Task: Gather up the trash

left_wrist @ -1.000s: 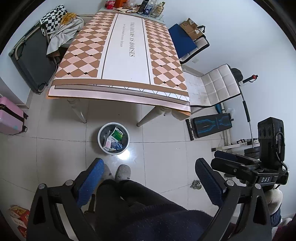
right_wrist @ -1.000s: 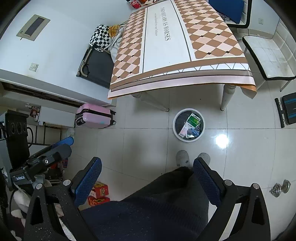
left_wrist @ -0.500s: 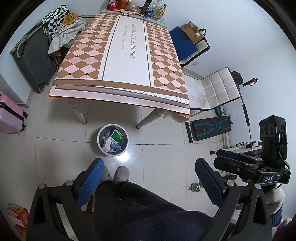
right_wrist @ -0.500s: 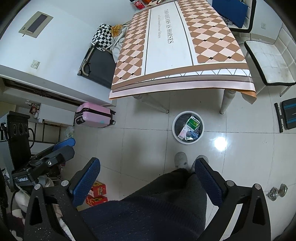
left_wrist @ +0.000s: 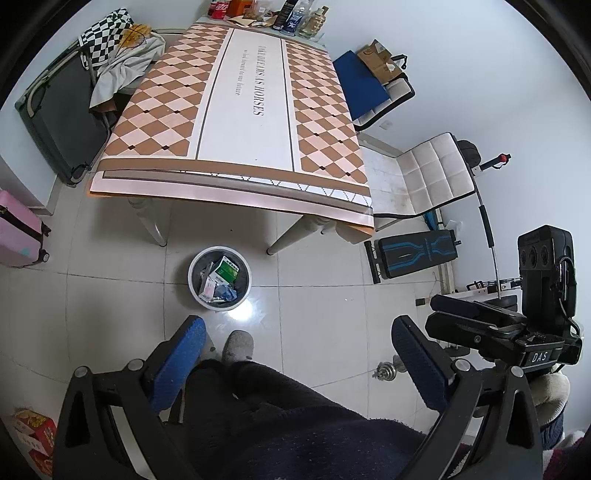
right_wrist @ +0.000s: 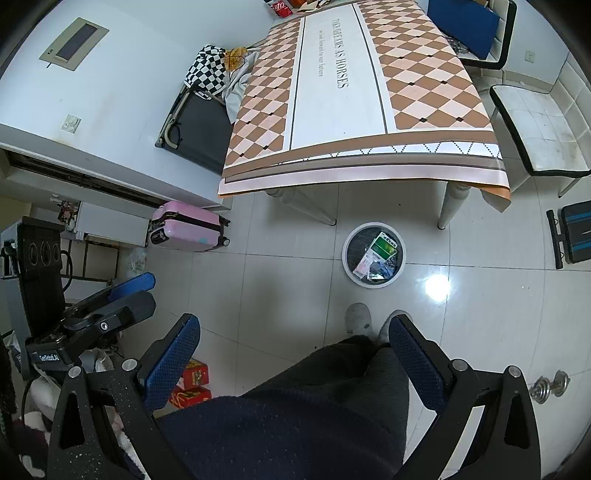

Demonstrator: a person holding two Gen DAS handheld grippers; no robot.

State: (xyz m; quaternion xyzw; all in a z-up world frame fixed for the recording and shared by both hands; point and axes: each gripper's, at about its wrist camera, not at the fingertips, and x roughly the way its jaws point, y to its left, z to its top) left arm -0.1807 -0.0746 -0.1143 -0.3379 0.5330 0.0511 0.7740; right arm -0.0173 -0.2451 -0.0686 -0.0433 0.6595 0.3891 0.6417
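Note:
A round white-rimmed bin (left_wrist: 191,275) stands on the tiled floor in front of the table; in the right wrist view the bin (right_wrist: 344,254) sits between two table legs. Inside it lie a green-and-white box (left_wrist: 227,270), paper packets and blue wrappers. My left gripper (left_wrist: 299,356) hangs high over the person's dark trouser legs, open, with nothing between its blue pads. My right gripper (right_wrist: 293,352) is also open and holds nothing. Each gripper shows at the edge of the other's view. The long table (left_wrist: 243,122) has a diamond-patterned cloth with no loose trash on its near part.
Bottles and cans (left_wrist: 295,16) crowd the table's far end. Around it stand a white chair (left_wrist: 428,173), a blue-cushioned chair (left_wrist: 362,88), a dark folded cot with clothes (left_wrist: 55,110) and a pink suitcase (right_wrist: 184,230). A dumbbell (left_wrist: 388,369), red boxes (right_wrist: 192,384) and a black bench (left_wrist: 413,254) lie on the floor.
Both views have shifted slightly, showing more of the table's far end. Both grippers stay open with nothing in them, and the bin has not moved.

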